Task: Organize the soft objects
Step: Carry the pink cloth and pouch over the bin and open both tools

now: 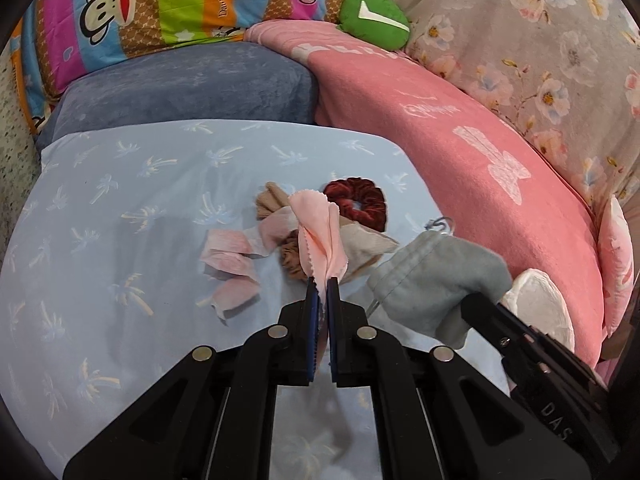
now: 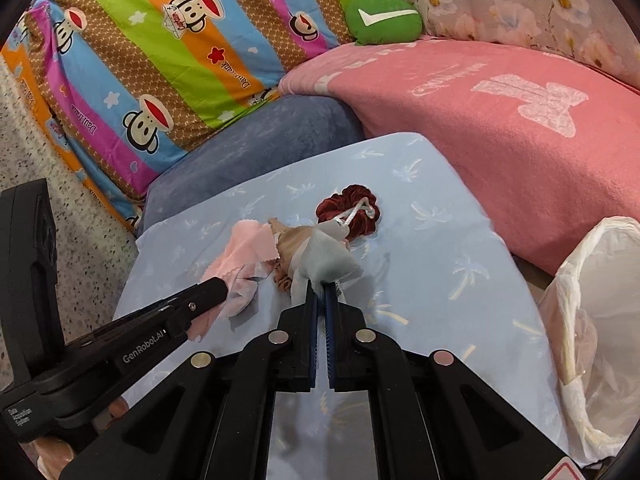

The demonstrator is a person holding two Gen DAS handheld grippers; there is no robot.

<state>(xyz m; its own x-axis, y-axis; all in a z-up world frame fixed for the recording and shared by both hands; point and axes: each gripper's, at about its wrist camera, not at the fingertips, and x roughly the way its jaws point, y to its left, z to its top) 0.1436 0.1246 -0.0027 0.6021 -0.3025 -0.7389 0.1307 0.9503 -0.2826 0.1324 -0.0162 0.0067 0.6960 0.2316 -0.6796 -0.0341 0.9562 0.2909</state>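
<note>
1. I am working over the light blue palm-print sheet [image 1: 120, 208], and I am placing everything relative to the dark red scrunchie [image 1: 354, 199] lying on it.
2. My left gripper [image 1: 322, 280] is pinching its fingers closed on a pale pink cloth [image 1: 318, 232], which is hanging up off the sheet just in front of the scrunchie.
3. My right gripper [image 2: 321, 289] is clamping its fingers shut on a grey drawstring pouch [image 2: 330, 258]; in the left wrist view the pouch [image 1: 436, 268] is sitting to the right of the scrunchie and nearer to me.
4. The pouch's white cord [image 2: 360, 212] is lying across the scrunchie [image 2: 348, 210] in the right wrist view.
5. A tan fabric piece [image 1: 272, 200] is lying just left of the scrunchie, and a brown scrunchie [image 1: 292, 258] is resting nearer to me, partly hidden behind the pink cloth.
6. Pink-and-white folded scraps [image 1: 232, 264] are lying further left of the scrunchie, on the sheet.
7. A pink blanket [image 1: 460, 140] is lying to the scrunchie's right, and a green cushion [image 1: 374, 18] is sitting well beyond it.
8. A white plastic bag [image 2: 600, 320] is standing open to the right, nearer to me than the scrunchie.
</note>
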